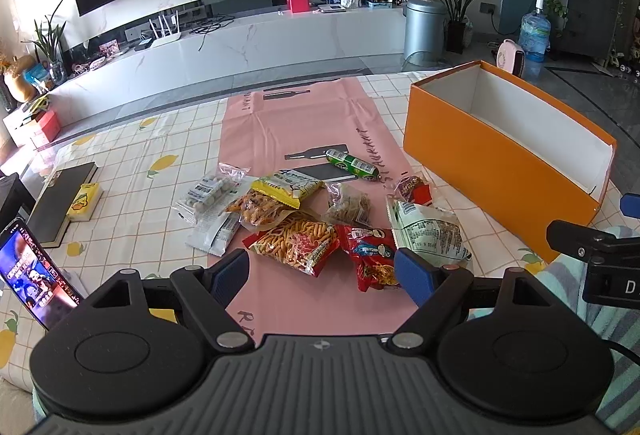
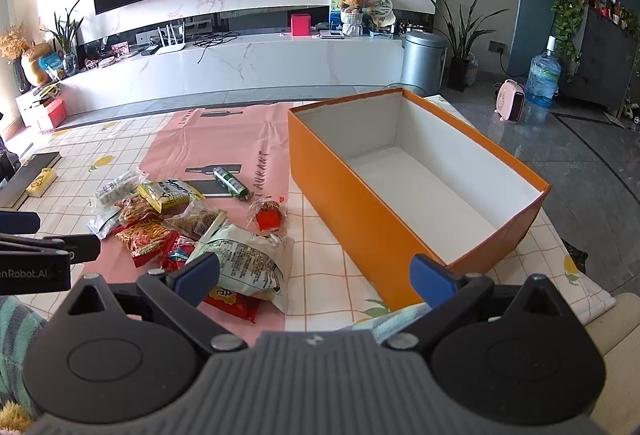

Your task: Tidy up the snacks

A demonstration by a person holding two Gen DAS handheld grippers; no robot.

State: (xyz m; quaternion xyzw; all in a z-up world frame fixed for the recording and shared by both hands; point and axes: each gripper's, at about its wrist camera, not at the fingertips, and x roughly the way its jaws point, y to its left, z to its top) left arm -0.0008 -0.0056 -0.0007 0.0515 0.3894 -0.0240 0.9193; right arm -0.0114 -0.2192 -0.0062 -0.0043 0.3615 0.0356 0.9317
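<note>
**Nothing packed yet: box empty, every snack on the cloth**

The surface (image 1: pixel 132 171), under a checked lemon-print cloth with a pink sheet (image 1: pixel 296 123) down its middle, fills the centre of both views. The orange box (image 2: pixel 360 203) takes the right half of the right wrist view, and its white inside is bare; no snack is in it. By that, the sorting has not started.

The snacks lie in a loose heap at lower centre of the left wrist view, well apart from the box's opening. Largest is the white-green bag (image 1: pixel 430 231), nearest the box. Left of it sit the red noodle-snack bag (image 1: pixel 298 241) and a red cartoon packet (image 1: pixel 370 255), partly overlapping. Behind them are a yellow packet (image 1: pixel 286 187), a clear pouch of pale round sweets (image 1: pixel 208 193) and a clear pouch of brown bits (image 1: pixel 348 205). Farther back a green sausage stick (image 1: pixel 352 165) lies alone, with a small red wrapped sweet (image 1: pixel 414 189) beside the bag.

The left gripper (image 1: pixel 326 273) hangs over the heap, jaws spread wide and holding nothing. The right gripper (image 2: pixel 316 271) hovers between the bag and the box corner, jaws likewise released. Every item is left to move.
</note>
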